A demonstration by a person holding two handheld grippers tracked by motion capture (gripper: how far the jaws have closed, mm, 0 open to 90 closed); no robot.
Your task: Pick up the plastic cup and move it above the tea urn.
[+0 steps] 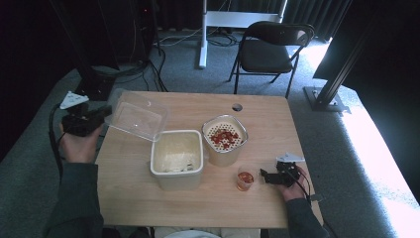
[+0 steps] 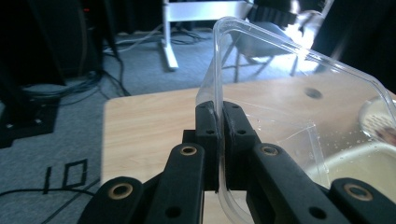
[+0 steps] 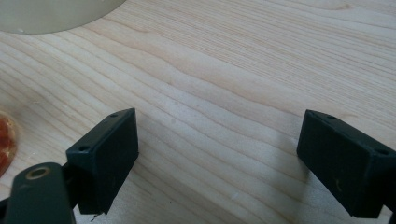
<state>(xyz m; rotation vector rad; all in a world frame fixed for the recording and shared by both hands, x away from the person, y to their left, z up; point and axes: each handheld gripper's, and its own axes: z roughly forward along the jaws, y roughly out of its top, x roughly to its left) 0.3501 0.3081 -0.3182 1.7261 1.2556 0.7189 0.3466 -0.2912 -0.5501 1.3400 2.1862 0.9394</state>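
Clearly, the left gripper [image 2: 218, 140] pinches the rim of a clear plastic lid [image 1: 136, 115], held tilted over the table's [image 1: 148, 208] left back corner, its long side running toward the cream container [image 1: 177, 159]. On the floor, tape reading "10" [image 2: 65, 176] is visible. The right gripper [image 3: 217, 158] rests wide apart beside a small cup [image 1: 245, 178].

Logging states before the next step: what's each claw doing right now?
Left claw: shut on the clear lid, gripping its rim, raised over the table's left edge.
Right claw: open, holding nothing, low over the table beside the cup.
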